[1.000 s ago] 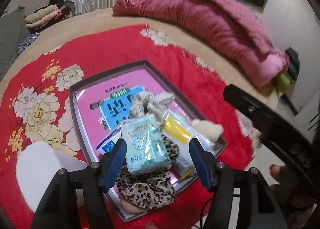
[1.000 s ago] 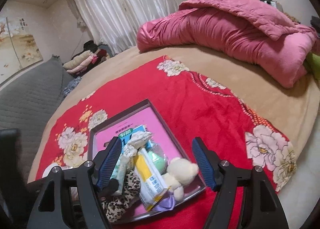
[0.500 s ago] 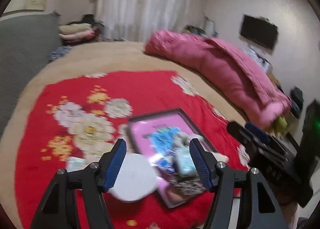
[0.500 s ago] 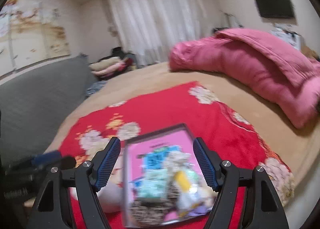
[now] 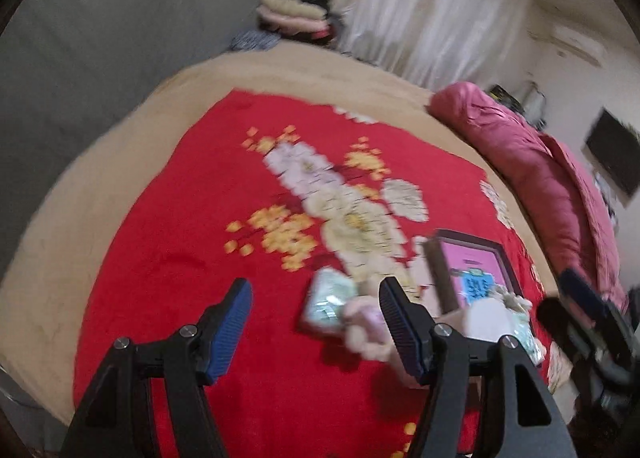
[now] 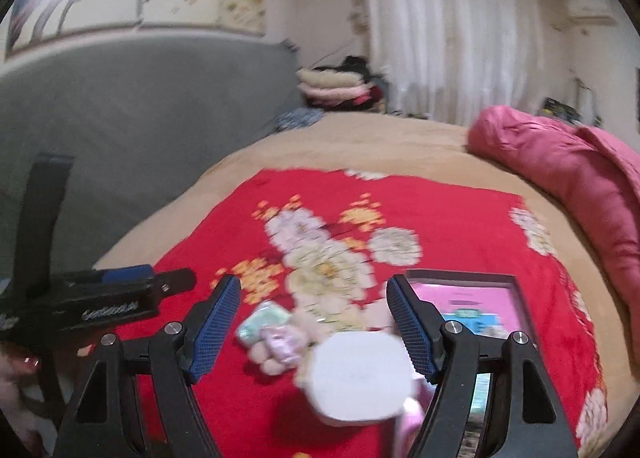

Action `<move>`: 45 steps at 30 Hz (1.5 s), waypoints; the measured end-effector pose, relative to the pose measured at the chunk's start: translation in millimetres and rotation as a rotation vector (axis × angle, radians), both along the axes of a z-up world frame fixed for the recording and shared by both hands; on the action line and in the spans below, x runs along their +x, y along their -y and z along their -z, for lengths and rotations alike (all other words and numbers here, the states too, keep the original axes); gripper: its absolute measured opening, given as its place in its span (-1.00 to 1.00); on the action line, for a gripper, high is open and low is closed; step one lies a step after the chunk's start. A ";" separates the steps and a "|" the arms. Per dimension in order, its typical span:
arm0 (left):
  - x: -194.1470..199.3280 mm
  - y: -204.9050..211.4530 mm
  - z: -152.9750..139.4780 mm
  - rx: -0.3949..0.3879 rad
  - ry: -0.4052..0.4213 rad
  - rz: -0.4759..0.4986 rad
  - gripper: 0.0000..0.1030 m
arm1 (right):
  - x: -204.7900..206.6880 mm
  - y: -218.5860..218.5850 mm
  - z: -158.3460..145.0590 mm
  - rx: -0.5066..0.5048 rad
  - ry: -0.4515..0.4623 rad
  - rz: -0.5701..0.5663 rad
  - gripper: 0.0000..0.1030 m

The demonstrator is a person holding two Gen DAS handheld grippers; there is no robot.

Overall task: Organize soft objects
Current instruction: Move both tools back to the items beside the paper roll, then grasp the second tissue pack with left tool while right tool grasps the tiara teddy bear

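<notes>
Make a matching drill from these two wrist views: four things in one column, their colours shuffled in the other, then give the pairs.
Things:
1. blanket
2. rolled quilt
3. headboard
4. curtain

Colours:
A. white
B. red with pale flowers
C. grey
D. dark pink

Pairs: 1-B, 2-D, 3-C, 4-A
</notes>
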State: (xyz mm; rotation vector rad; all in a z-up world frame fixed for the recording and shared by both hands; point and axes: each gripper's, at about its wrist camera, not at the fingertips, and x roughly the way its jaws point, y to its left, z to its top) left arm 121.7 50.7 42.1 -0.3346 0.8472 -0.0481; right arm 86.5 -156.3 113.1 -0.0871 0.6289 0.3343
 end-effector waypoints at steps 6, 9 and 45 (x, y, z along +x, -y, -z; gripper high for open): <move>17.9 -31.7 40.1 -0.055 -0.090 0.018 0.27 | 12.1 -67.2 39.4 -0.117 -0.052 -0.077 0.48; 30.8 -26.4 54.9 -0.025 -0.128 0.059 0.27 | 23.2 -88.3 68.1 -0.190 -0.102 -0.068 0.48; 122.6 2.1 143.8 -0.241 -0.342 0.302 -0.37 | 81.3 -123.6 197.2 -0.925 -0.170 -0.067 -0.71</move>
